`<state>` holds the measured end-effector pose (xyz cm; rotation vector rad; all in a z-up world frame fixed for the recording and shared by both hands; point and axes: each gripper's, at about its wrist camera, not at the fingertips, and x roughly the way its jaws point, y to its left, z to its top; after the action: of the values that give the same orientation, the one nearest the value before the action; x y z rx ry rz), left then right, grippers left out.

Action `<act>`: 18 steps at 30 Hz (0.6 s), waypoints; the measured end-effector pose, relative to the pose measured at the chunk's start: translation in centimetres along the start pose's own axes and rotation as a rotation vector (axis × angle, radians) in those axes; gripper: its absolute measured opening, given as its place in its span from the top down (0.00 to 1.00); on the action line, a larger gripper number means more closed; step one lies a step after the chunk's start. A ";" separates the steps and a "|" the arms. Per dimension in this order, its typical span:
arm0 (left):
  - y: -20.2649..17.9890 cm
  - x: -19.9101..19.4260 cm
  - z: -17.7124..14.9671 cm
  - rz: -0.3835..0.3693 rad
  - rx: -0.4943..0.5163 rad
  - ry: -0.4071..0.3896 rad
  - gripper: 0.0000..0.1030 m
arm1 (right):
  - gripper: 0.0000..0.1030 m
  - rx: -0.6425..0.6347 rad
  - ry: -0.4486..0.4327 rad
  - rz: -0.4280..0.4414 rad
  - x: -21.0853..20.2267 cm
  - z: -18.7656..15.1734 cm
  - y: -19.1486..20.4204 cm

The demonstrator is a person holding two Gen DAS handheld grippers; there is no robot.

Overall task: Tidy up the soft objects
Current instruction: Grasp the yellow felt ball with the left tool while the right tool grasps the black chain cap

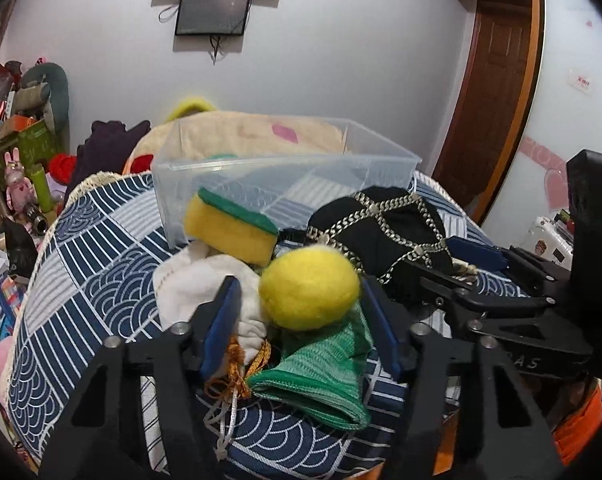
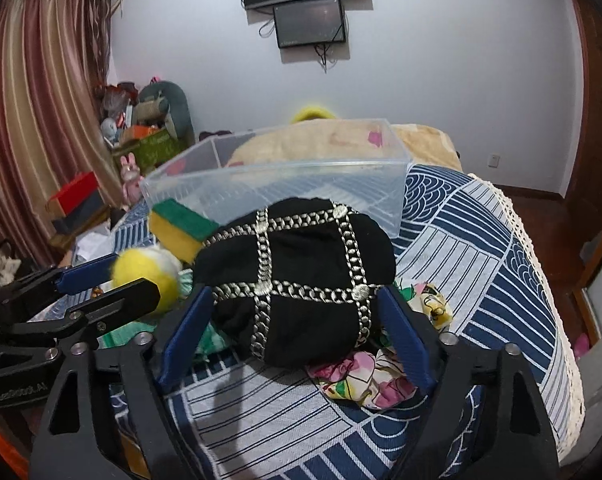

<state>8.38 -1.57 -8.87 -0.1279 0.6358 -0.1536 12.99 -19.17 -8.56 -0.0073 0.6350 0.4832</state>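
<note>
You're straddling the yellow ball (image 1: pixel 309 289) with your left gripper (image 1: pixel 301 320), jaws part-open and barely touching it, while your right gripper (image 2: pixel 297 332) is bracketing the black chain-print bundle (image 2: pixel 301 276), wide and not squeezing; probably both are heading for the clear bin (image 1: pixel 285 168) sitting just behind.

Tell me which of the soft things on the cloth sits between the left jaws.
The fuzzy yellow ball, round and plain yellow. The yellow sponge behind it is blocky with a green top, and the green cloth lies flat beneath.
</note>
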 end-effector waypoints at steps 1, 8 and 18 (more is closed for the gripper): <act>0.1 0.2 0.0 -0.002 -0.002 0.003 0.48 | 0.24 -0.004 0.003 -0.003 0.2 0.0 0.0; -0.6 -0.3 -0.1 -0.004 0.029 -0.015 0.56 | 0.53 -0.027 0.013 -0.035 0.5 -0.3 0.0; -0.1 -2.6 0.8 0.017 0.011 -0.079 0.56 | 0.82 -0.004 -0.062 -0.038 -1.7 0.7 -0.4</act>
<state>6.80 -1.11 -6.72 -0.1177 0.5569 -0.1350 12.40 -20.17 -7.07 -0.0080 0.5719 0.4468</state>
